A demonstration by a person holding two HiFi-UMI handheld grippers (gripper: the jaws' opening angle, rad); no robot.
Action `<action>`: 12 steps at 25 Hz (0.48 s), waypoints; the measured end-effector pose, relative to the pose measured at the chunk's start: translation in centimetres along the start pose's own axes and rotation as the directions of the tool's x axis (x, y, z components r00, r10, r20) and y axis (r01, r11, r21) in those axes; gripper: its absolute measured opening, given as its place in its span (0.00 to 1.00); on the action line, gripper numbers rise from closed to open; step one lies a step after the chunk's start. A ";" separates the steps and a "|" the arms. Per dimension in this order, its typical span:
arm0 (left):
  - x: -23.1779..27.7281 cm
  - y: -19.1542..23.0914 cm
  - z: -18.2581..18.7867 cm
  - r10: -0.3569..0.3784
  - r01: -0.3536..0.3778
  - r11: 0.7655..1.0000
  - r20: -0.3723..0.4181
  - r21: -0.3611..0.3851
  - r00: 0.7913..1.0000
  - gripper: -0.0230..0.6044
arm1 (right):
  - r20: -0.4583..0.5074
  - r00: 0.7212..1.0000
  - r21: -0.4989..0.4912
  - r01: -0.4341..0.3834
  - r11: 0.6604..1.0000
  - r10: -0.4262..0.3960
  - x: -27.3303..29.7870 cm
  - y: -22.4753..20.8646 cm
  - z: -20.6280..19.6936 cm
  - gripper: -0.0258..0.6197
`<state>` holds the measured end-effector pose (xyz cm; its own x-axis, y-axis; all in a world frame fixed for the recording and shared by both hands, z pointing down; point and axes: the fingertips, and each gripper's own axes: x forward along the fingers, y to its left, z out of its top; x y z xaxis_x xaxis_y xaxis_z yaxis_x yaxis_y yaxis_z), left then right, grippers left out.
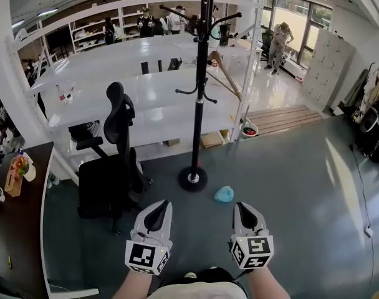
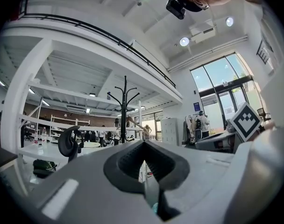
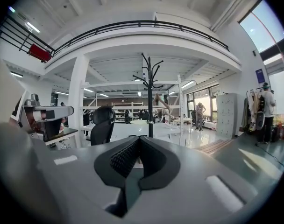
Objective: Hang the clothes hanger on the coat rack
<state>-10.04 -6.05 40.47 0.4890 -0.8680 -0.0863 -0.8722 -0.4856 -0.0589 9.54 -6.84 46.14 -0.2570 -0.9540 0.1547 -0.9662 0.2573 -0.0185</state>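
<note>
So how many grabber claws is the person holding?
2. The left gripper is low in the head view, by the black chair; the right gripper is beside it, near the blue object on the floor. Both are shut.

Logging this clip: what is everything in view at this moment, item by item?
coat rack: one, black, standing on the grey floor straight ahead
clothes hanger: one, wooden, at the rack's right side, apparently hung from it
office chair: one, black, left of the rack
small object: one, light blue, on the floor right of the rack's base; kind unclear
desk: one, dark brown, far left
shelving: white, behind the rack
platform: one, light wood, on the floor at back right
people: several, far background
left tool: one, grey, jaws together, empty
right tool: one, grey, jaws together, empty
</note>
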 end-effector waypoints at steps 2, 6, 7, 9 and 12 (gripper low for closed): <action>-0.7 -0.1 0.2 -0.002 0.001 1.000 0.006 0.003 1.000 0.04 | 0.006 1.000 -0.003 -0.003 1.000 0.003 -0.7 0.7 0.1 0.08; -1.8 -0.6 0.4 -0.002 0.002 1.000 0.009 0.004 1.000 0.04 | 0.010 1.000 -0.009 -0.020 1.000 0.020 -1.7 1.8 -0.4 0.08; -2.1 -0.8 0.3 0.001 -0.001 1.000 0.011 0.006 1.000 0.04 | 0.011 1.000 -0.012 -0.026 1.000 0.026 -1.9 2.0 -0.4 0.08; -2.5 -1.1 0.3 0.007 -0.007 1.000 0.013 0.010 1.000 0.04 | 0.010 0.999 -0.018 -0.038 0.999 0.038 -2.4 2.3 -0.5 0.08; -2.8 -1.8 0.6 0.008 -0.008 1.000 0.014 0.015 1.000 0.04 | 0.007 0.998 -0.025 -0.056 0.998 0.056 -3.1 2.5 -0.4 0.08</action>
<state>-9.79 -2.67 40.20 0.4820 -0.8704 -0.1004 -0.8760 -0.4766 -0.0732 7.88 -3.14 46.00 -0.3111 -0.9391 0.1460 -0.9494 0.3142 -0.0025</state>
